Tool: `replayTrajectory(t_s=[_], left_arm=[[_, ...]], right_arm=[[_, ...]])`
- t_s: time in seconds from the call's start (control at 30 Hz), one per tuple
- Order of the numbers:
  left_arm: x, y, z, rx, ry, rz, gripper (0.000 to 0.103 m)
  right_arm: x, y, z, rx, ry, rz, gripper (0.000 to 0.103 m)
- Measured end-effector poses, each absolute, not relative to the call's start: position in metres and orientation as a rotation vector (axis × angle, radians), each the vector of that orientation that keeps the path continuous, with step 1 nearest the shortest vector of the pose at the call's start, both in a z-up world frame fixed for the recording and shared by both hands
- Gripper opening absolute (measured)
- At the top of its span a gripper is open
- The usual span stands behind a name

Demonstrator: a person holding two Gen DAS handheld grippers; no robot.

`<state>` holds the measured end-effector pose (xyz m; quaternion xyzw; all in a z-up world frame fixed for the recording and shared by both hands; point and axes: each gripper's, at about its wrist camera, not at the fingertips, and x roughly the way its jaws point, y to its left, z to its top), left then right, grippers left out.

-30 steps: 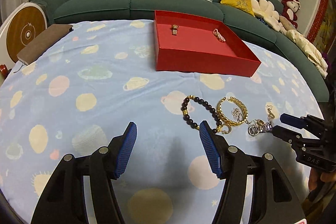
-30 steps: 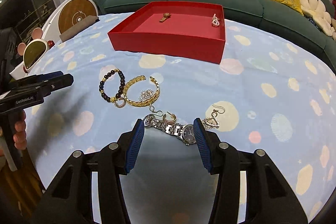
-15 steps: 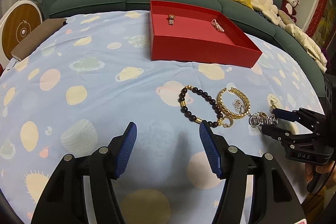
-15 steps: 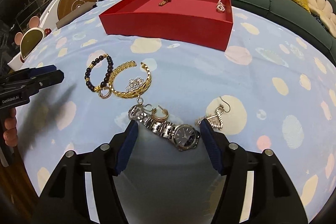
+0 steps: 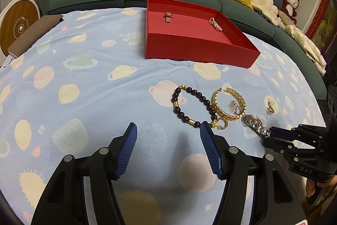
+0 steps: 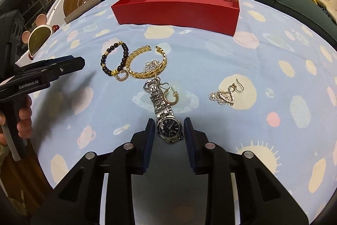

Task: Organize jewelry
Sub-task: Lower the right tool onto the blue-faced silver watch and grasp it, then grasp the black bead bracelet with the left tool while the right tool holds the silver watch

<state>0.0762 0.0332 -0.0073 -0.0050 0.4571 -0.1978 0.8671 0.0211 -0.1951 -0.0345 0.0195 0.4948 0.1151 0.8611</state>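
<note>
Right tool (image 6: 167, 133) angled down at the surface (image 6: 263, 60), jaws closing with the watch (image 6: 169, 130) face between them; small gaps show on both sides, pads not pressing it. Watch band runs away from the tool toward a gold hoop earring (image 6: 171, 96) and touches it. Left tool (image 5: 168, 149) spread, nothing between its pads, hovering over bare cloth just beside the dark bead bracelet (image 5: 192, 107). Gold chain bangle (image 5: 229, 105) lies next to the beads, a silver piece inside its loop. Dangly earring (image 6: 224, 94) sits apart on the right. Red tray (image 5: 189, 50) farther back holds two small pieces.
</note>
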Motion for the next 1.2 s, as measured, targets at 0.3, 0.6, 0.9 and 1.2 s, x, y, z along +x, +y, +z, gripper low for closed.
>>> replayTrajectory(t_s=[0.3,0.6,0.9,1.2], left_arm=[[0.079,0.032,-0.006,-0.019,0.958,-0.415,0.060],[0.080,0.031,-0.006,-0.030,0.963,-0.416,0.060],[0.081,0.010,-0.011,-0.009,0.982,-0.439,0.060],[0.098,-0.002,-0.025,0.000,0.996,-0.379,0.060]], right_arm=[[0.023,-0.189,-0.028,0.014,1.009,0.232,0.023],[0.012,-0.209,0.022,0.124,0.853,0.233,0.023],[0.006,-0.211,0.042,0.146,0.784,0.227,0.023],[0.005,-0.199,0.037,0.115,0.804,0.241,0.023]])
